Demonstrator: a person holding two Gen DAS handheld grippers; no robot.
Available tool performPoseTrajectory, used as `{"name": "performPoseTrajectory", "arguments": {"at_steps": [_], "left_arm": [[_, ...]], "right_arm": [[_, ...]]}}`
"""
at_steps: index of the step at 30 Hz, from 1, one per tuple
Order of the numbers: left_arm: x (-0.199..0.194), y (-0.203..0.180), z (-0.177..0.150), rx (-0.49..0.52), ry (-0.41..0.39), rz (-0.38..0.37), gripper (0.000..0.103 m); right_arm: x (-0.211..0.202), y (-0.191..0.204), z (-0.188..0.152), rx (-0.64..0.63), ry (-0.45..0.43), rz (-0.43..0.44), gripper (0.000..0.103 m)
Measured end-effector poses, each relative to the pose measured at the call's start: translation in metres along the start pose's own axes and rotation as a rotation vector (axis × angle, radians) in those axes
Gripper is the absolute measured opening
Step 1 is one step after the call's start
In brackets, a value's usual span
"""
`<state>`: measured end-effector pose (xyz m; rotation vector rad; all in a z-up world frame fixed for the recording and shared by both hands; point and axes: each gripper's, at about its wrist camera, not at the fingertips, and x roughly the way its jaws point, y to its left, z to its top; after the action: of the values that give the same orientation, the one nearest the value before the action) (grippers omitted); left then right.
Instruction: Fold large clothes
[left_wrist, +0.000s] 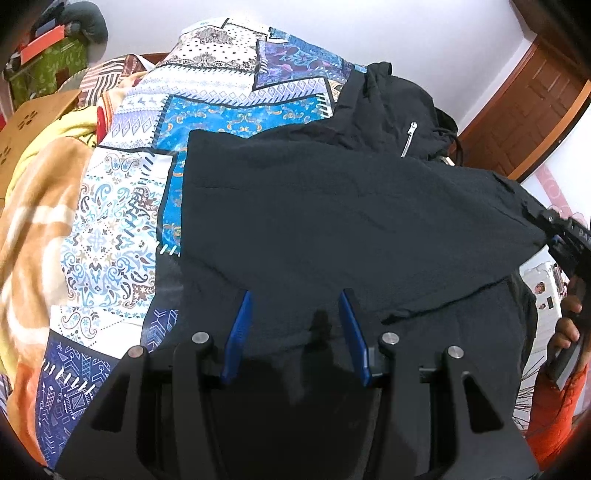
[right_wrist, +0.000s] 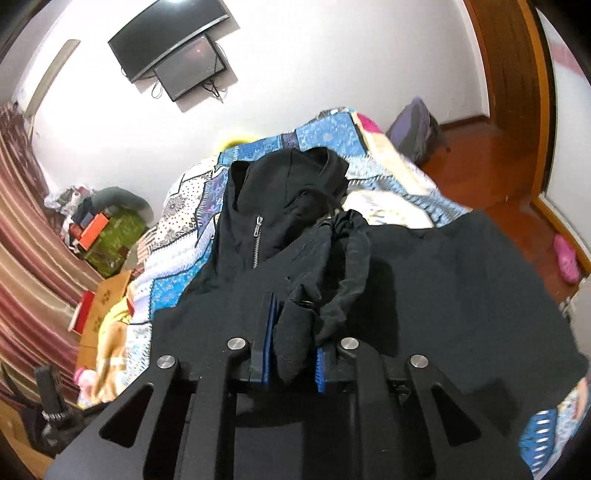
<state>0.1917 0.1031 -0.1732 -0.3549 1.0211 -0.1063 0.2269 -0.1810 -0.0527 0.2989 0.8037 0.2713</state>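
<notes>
A large black zip-up hooded jacket (left_wrist: 332, 206) lies spread on a patchwork quilt (left_wrist: 122, 229) on a bed. Its silver zipper (left_wrist: 408, 138) and hood are at the far end. My left gripper (left_wrist: 295, 299) is open and empty, its blue pads just above the jacket's near hem. My right gripper (right_wrist: 293, 325) is shut on a bunched fold of the jacket's black fabric (right_wrist: 295, 332); it holds that edge lifted over the body of the jacket (right_wrist: 443, 280). The right gripper also shows at the right edge of the left wrist view (left_wrist: 550, 229), pinching the pulled-out corner.
An orange and yellow blanket (left_wrist: 33, 236) and a cardboard box (left_wrist: 29, 122) lie left of the quilt. A green box with clutter (right_wrist: 110, 236) and striped curtain (right_wrist: 22, 236) stand at the left. A wall TV (right_wrist: 166, 40), wooden door frame (right_wrist: 517, 85), backpack (right_wrist: 413, 129) and pink slipper (right_wrist: 565, 258) are around.
</notes>
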Motion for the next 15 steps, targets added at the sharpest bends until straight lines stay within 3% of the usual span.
{"name": "performPoseTrajectory", "arguments": {"at_steps": [4, 9, 15], "left_arm": [[0.001, -0.004, 0.000, 0.004, 0.001, -0.009, 0.048], [0.001, -0.011, -0.001, 0.031, 0.003, -0.009, 0.048], [-0.001, -0.021, -0.002, 0.065, -0.002, 0.001, 0.048]], "right_arm": [[0.011, -0.007, -0.012, -0.013, 0.045, -0.054, 0.015], [0.030, -0.039, -0.029, 0.079, 0.166, -0.063, 0.018], [0.009, -0.037, -0.036, 0.022, 0.155, -0.068, 0.022]]}}
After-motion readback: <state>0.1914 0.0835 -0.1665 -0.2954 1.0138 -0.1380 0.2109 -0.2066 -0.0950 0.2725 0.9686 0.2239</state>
